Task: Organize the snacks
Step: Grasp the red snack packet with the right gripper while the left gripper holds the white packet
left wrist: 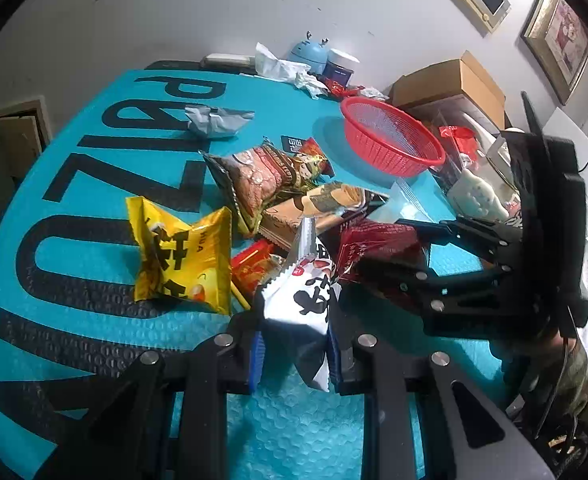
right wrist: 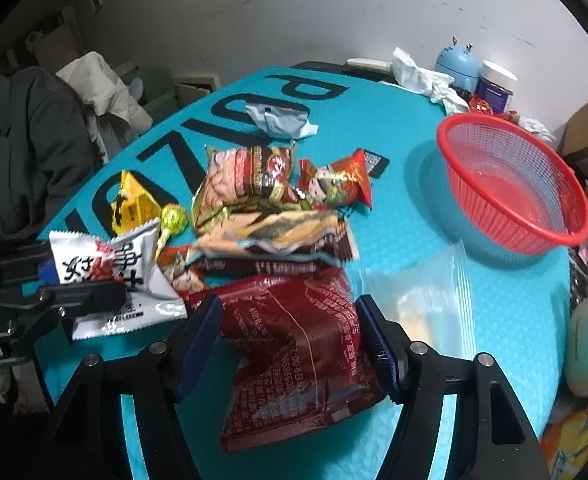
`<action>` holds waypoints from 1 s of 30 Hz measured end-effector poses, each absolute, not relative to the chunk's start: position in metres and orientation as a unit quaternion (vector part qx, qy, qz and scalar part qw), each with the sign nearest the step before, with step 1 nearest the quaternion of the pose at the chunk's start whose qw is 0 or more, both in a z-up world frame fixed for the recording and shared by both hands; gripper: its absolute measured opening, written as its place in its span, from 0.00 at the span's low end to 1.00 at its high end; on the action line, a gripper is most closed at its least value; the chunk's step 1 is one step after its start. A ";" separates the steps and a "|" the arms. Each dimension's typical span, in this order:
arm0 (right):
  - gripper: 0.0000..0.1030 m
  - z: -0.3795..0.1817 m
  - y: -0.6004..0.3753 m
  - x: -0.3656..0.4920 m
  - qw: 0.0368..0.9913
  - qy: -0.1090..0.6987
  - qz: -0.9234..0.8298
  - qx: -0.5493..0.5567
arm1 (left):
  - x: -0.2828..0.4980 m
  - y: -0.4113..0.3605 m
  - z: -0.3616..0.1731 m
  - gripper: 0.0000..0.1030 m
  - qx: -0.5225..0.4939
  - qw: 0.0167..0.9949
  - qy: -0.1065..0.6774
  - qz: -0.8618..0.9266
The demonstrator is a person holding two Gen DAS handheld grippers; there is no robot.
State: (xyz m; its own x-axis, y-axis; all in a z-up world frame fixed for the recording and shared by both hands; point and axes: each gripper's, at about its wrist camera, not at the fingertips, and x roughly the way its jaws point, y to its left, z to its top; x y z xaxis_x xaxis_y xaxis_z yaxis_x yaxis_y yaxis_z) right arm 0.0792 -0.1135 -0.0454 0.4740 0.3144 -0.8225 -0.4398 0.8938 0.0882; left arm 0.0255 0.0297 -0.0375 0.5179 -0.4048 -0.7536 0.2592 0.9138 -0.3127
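A: What fills the scene, starting with the biggest thing?

B: A table (right wrist: 394, 240) under a teal bubble-textured cover printed with large black letters. At its right side sits one round red plastic mesh basket (right wrist: 514, 188), with nothing in it. A brown cardboard box (left wrist: 454, 80) stands behind the basket.

A: And the snacks?

B: A loose heap of crinkled foil packets lies mid-table, left of the basket and apart from it. One clear zip bag (right wrist: 434, 300) lies flat between heap and basket. One yellow packet (left wrist: 181, 256) sits at the heap's left edge, and one lollipop in gold-green foil (right wrist: 172, 218) beside it.

A: What are the grippers doing?

B: The left gripper (left wrist: 294, 348) is clenched on a white packet with bold black characters (left wrist: 302, 308), lifted at the heap's near edge. The right gripper (right wrist: 289, 344) straddles a dark red packet (right wrist: 294, 352); its blue ribbed pads (right wrist: 378, 348) flank the packet's sides, though whether they press it I cannot tell.

A: Anything behind?

B: Crumpled white paper (left wrist: 277, 66), one blue round gadget (left wrist: 308, 54), and one dark jar with a white lid (left wrist: 340, 66).
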 end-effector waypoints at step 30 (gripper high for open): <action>0.36 -0.017 -0.128 0.012 0.884 0.420 0.207 0.000 | -0.007 0.023 -0.028 0.24 -0.073 0.874 0.436 -0.204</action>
State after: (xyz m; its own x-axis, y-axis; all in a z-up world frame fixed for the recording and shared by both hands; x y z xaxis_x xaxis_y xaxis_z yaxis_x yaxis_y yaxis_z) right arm 0.0123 -0.1283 -0.0171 0.5616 0.3653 -0.7424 -0.3658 0.9144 0.1733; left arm -0.0073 0.0228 -0.0280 0.5377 -0.4195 -0.7314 0.2924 0.9064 -0.3049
